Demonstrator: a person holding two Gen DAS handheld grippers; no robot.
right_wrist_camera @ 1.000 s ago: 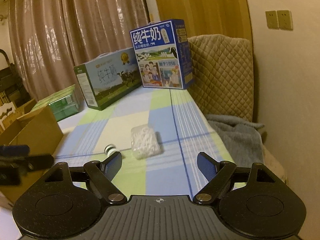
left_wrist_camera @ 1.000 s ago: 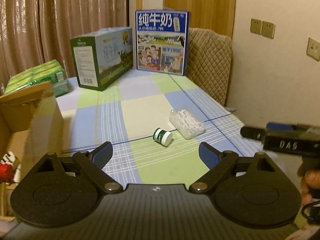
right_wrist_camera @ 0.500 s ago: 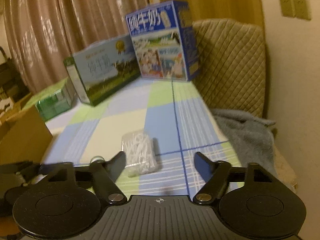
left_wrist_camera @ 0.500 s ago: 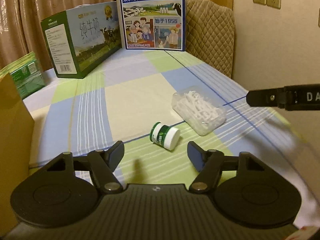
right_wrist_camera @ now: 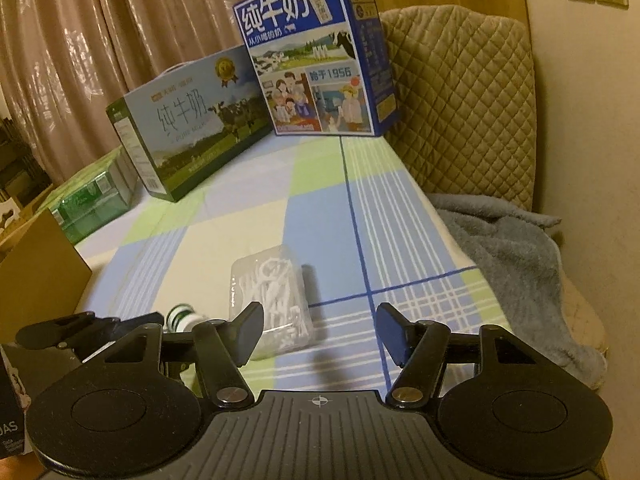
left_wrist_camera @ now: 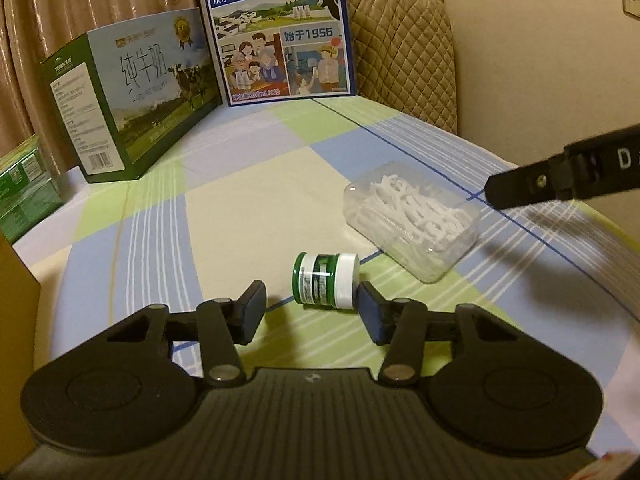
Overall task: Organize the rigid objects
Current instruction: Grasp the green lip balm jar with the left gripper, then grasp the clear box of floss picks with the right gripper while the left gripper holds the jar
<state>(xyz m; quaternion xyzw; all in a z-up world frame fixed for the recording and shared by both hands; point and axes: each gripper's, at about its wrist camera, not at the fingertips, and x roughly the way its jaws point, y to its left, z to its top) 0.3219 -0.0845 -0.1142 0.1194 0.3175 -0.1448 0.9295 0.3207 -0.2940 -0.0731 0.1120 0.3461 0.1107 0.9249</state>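
A small green jar with a white lid (left_wrist_camera: 325, 280) lies on its side on the checked cloth (left_wrist_camera: 240, 200). My left gripper (left_wrist_camera: 312, 312) is low over the cloth with its jaws closing. The jar sits just ahead of the tips, close to the right finger and apart from the left one. A clear box of white floss picks (left_wrist_camera: 412, 220) lies to the right. In the right wrist view my right gripper (right_wrist_camera: 320, 330) is closing; the floss box (right_wrist_camera: 272, 300) sits by its left finger, not pressed. The jar (right_wrist_camera: 182, 316) shows there too.
A blue milk carton (left_wrist_camera: 276, 28) and a green milk box (left_wrist_camera: 132, 108) stand at the back, with a green pack (left_wrist_camera: 24, 196) at the left. A cardboard box (right_wrist_camera: 36, 264) stands at the left edge. A quilted chair back (right_wrist_camera: 460, 100) and a grey blanket (right_wrist_camera: 512, 256) are on the right.
Both grippers have come forward and down toward the cloth, and both pairs of jaws have narrowed. The jar now lies at the left gripper's tips, the floss box at the right gripper's.
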